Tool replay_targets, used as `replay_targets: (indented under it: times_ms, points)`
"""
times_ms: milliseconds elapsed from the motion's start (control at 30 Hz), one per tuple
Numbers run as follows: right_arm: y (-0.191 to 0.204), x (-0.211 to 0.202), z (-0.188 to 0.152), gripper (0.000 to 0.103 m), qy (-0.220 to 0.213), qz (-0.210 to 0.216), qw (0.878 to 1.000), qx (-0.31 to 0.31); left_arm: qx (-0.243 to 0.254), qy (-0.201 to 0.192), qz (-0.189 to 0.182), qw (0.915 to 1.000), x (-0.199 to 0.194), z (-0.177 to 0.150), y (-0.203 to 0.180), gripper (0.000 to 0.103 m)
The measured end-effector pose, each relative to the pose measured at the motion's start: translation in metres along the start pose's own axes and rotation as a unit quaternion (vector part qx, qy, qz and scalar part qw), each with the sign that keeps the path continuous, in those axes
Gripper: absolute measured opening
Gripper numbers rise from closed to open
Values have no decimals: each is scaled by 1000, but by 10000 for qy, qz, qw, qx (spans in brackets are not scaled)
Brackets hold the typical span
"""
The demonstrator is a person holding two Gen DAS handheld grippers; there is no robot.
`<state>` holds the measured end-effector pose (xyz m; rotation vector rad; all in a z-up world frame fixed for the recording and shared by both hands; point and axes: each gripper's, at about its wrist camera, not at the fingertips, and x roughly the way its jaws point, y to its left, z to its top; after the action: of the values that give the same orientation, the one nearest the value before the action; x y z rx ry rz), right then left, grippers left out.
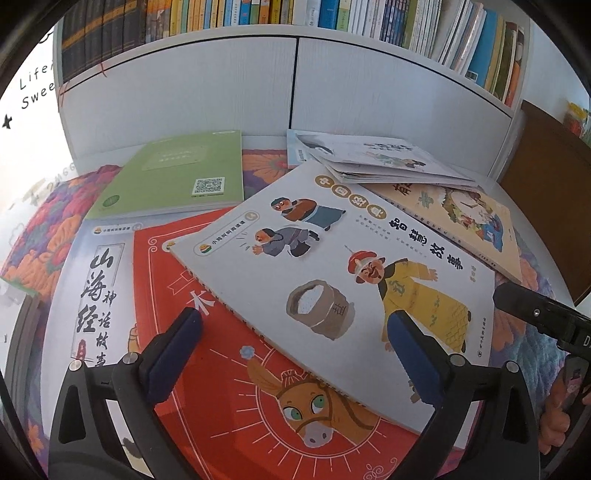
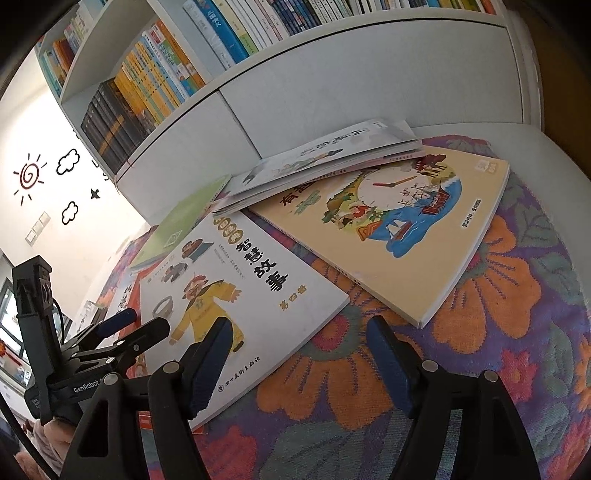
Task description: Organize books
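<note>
Several books lie scattered on a flowered cloth. A white story book [image 1: 332, 266] with a yellow-robed figure lies on top of a red donkey book [image 1: 266, 398]; it also shows in the right wrist view [image 2: 236, 295]. My left gripper [image 1: 295, 332] is open, its pads astride the white book's near edge, just above the books. My right gripper [image 2: 295, 339] is open and empty over the white book's right corner and the cloth. A cream clock book [image 2: 399, 229], a green book [image 1: 177, 173] and thin booklets [image 1: 384, 162] lie farther back.
A white cabinet [image 1: 229, 92] with a shelf full of upright books [image 1: 332, 14] stands right behind the table. The flowered cloth [image 2: 498, 332] covers the table. The other gripper shows in each view, at the right edge [image 1: 546, 317] and the lower left [image 2: 122, 332].
</note>
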<state>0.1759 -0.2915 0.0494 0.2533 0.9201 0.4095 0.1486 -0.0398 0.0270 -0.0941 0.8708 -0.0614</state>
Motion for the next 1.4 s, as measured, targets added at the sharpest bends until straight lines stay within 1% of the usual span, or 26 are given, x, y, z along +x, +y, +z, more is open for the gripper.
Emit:
replay_targets:
  times_ms: [133, 700, 900, 1000, 1100, 1233, 1333, 1367, 1400]
  points:
    - [0, 0, 0, 74, 2, 3, 10000, 2, 82, 38, 121, 9999, 1, 0, -4, 100]
    - [-2, -1, 0, 74, -6, 73, 10000, 51, 117, 45, 144, 9998, 2, -1, -5, 101]
    - [-6, -3, 1, 74, 6, 313, 9994, 119, 140, 55, 178, 9997, 3, -1, -6, 101]
    - [-9, -2, 2, 74, 57, 552, 9984, 135, 153, 56, 185, 9997, 3, -1, -6, 101]
    - [-15, -1, 4, 74, 55, 779, 9965, 290, 165, 63, 192, 9997, 3, -1, -7, 101]
    - [-27, 7, 12, 74, 150, 1138, 9911, 668, 209, 80, 128, 9997, 2, -1, -8, 101]
    - [-31, 12, 19, 73, 213, 1193, 9874, 1014, 243, 103, 85, 9996, 3, -1, -10, 101]
    - [-30, 14, 22, 72, 257, 1167, 9870, 1074, 245, 105, 70, 9996, 3, -1, -9, 101]
    - [-31, 16, 24, 65, 306, 1118, 9861, 1189, 250, 108, 70, 9996, 3, -1, -9, 101]
